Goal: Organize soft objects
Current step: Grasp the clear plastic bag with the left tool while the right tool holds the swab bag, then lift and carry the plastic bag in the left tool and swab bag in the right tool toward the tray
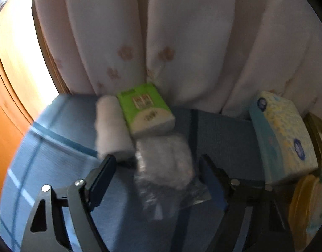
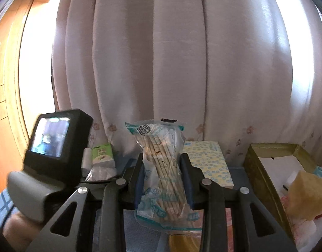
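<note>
My left gripper is open, its fingers either side of a clear plastic bag of white cotton lying on the blue cloth. Beyond the bag lie a white rolled towel and a green tissue pack. My right gripper is shut on a plastic bag of cotton swabs, held upright above the cloth. The towel and green pack also show in the right wrist view, beside the left gripper's body.
A yellow-patterned tissue box lies at the right, also in the right wrist view. A gold tin box with a sponge and small items stands far right. A pale curtain hangs behind; a wooden frame is at the left.
</note>
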Motion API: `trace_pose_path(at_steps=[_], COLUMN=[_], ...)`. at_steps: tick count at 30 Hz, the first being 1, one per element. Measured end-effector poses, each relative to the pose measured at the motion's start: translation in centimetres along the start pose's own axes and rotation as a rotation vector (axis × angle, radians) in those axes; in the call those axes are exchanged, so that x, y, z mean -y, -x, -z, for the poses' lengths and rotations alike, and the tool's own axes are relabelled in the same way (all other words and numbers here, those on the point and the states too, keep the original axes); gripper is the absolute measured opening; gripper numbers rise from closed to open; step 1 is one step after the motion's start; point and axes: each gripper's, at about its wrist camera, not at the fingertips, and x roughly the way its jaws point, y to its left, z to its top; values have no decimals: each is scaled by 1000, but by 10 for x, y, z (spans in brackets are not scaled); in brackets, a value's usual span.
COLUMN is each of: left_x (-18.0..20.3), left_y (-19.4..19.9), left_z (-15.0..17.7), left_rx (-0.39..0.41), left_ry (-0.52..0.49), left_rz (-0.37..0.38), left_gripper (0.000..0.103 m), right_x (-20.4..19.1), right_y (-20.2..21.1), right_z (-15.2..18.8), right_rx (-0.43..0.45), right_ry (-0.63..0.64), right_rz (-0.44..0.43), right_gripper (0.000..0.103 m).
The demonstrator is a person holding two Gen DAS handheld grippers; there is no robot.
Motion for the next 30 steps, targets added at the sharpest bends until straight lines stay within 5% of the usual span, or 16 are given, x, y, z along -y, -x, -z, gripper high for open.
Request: trace_pose_path(at_steps=[4, 5, 6, 12, 16, 30], left_x=[5, 6, 6, -3, -27, -6], left_y=[-8, -8, -6, 2, 20, 92], left_z=[-2, -1, -1, 2, 9, 30], left_rx=[-30, -28, -23, -1, 65, 328], left_ry=[0, 0, 1, 29, 102, 29], left_rz=[-3, -3, 1, 76, 124, -38], left_gripper=[72, 66, 49, 34, 34, 34], right_x=[2, 3, 3, 5, 5, -1], right_y=[-2, -2, -2, -2, -4, 6], right_z=[0, -1, -1, -1, 1, 5], right_rx=[-27, -32, -34, -29, -17, 35], right_ry=[-39, -48, -51, -59, -57, -24], right_rz=[-19, -21, -22, -19, -24, 7], right_gripper=[35, 35, 35, 35, 35, 35])
